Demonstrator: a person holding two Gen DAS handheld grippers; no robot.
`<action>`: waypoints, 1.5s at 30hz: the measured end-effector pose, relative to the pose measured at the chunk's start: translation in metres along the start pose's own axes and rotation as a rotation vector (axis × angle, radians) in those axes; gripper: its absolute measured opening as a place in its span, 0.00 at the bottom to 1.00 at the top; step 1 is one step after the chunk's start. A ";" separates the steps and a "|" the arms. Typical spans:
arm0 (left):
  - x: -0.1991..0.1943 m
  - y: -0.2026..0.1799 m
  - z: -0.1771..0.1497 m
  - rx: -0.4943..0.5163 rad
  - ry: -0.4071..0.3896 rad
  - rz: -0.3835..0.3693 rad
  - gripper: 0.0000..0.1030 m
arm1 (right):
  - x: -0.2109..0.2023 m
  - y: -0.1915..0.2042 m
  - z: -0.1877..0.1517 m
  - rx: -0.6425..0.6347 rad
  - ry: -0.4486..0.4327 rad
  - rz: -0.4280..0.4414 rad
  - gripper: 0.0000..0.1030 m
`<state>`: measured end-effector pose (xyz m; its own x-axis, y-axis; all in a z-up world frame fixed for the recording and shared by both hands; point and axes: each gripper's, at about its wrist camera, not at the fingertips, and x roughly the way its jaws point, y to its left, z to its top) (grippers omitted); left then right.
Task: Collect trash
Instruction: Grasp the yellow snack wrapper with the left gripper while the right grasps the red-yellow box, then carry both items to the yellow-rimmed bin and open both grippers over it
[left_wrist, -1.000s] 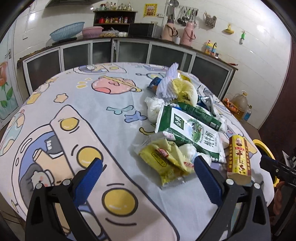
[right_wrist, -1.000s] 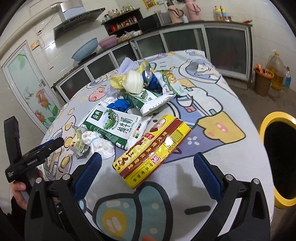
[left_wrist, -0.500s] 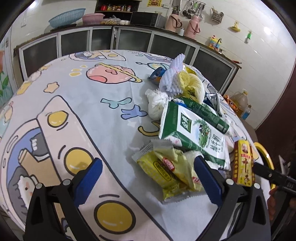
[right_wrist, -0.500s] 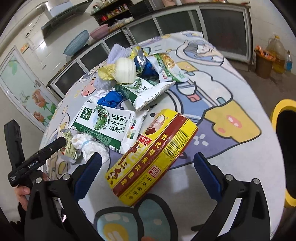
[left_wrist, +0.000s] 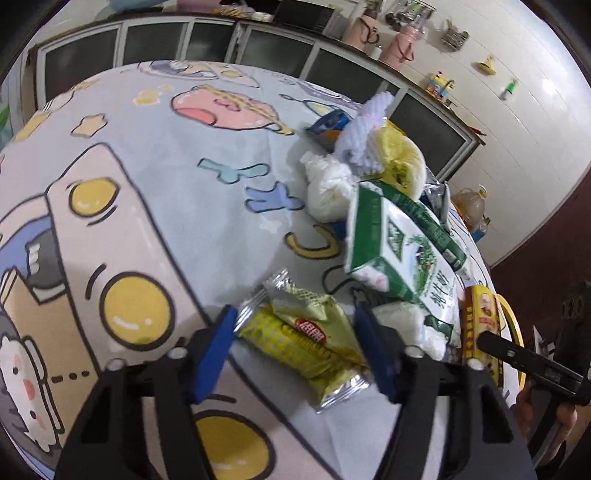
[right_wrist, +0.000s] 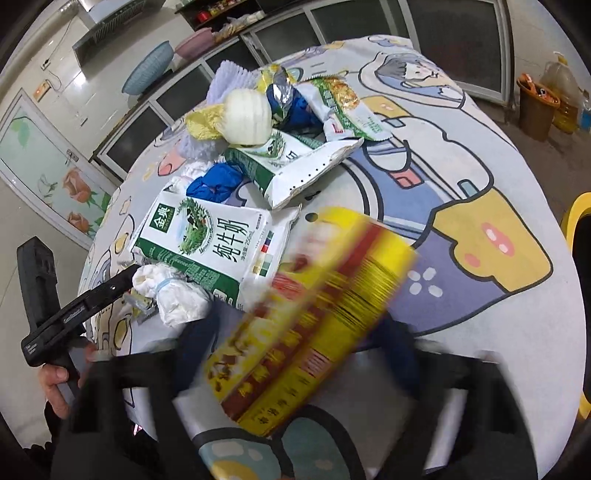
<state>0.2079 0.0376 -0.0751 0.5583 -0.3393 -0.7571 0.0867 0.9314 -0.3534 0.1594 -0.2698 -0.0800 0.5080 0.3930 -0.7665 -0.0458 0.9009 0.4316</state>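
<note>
1. Two grippers work over a round table draped in a cartoon-print cloth, with a heap of trash along its middle.
2. The left gripper has its blue fingers spread on either side of a yellow snack wrapper lying flat on the cloth; the pads sit close to its edges, apart from it as far as the view shows.
3. Just beyond the wrapper lie a crumpled white tissue and a green-and-white milk carton.
4. The right gripper frames a yellow-and-red box, which lies slanted between its fingers. Heavy motion blur hides the pads, so whether they grip the box cannot be told.
5. Behind the box sit the same milk carton, a blue wad, a pale round foam net and more wrappers.
6. A yellow-rimmed bin stands off the table's right edge.
</note>
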 end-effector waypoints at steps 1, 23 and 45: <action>-0.001 0.002 0.000 -0.004 -0.002 -0.003 0.46 | 0.000 -0.001 -0.001 0.001 0.007 0.007 0.54; -0.074 -0.018 -0.016 0.070 -0.106 -0.103 0.22 | -0.072 0.016 -0.012 -0.079 -0.133 0.047 0.20; -0.054 -0.164 -0.004 0.348 -0.098 -0.266 0.22 | -0.159 -0.117 -0.035 0.157 -0.344 -0.130 0.20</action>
<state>0.1608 -0.0976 0.0215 0.5533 -0.5742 -0.6034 0.5006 0.8082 -0.3101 0.0541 -0.4311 -0.0246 0.7606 0.1686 -0.6269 0.1564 0.8896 0.4291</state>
